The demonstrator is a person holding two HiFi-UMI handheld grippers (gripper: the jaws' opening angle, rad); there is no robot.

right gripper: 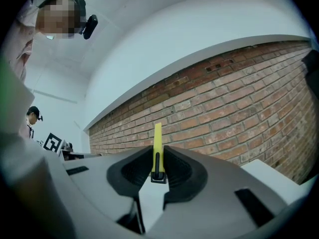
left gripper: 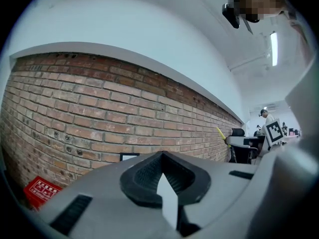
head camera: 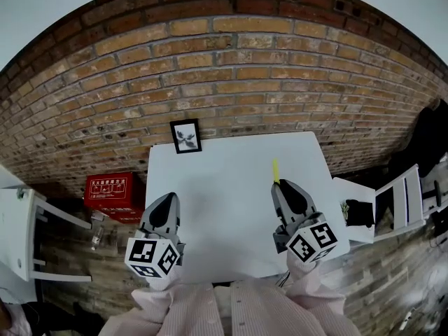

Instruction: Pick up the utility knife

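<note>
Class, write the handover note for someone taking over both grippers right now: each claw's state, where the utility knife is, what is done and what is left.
Left claw: shut, empty, above the near left part of the white table.
Right claw: shut on the yellow utility knife, which sticks out forward between the pads toward the brick wall.
Done: the knife is gripped and appears lifted off the table.
Left: probably only to hold the grip steady. The picture frame at the table's far edge is out of the way.
</note>
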